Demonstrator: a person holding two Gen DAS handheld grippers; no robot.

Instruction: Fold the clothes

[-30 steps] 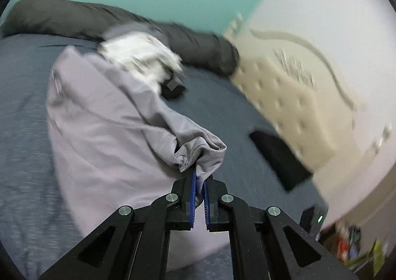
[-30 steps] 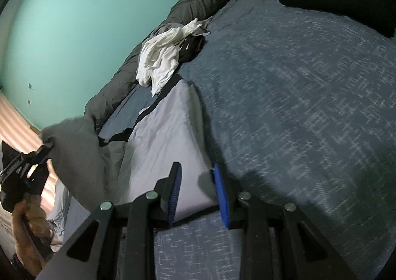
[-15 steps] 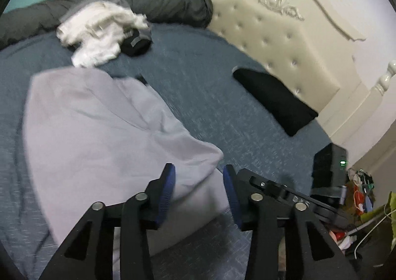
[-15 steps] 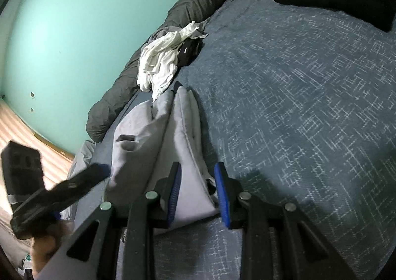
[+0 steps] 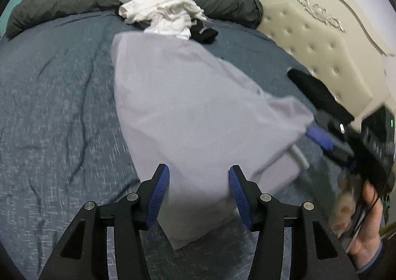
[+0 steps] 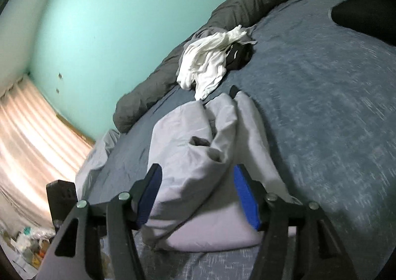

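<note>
While the grey garment [image 5: 198, 111] lay on the bed [image 5: 57, 111], both grippers, left [image 5: 199, 188] and right [image 6: 198, 193], stood wide open and empty, the cloth spread ahead between their jaws.

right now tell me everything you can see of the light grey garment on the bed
The light grey garment is thin, soft-looking fabric, partly folded over on itself, lying on the blue-grey bedspread. In the right wrist view its upper layer is rumpled with a dark opening; the near end looks thick and folded. Its far end lies close to the white clothes pile. It lies between both open grippers' fingers, ungripped.
</note>
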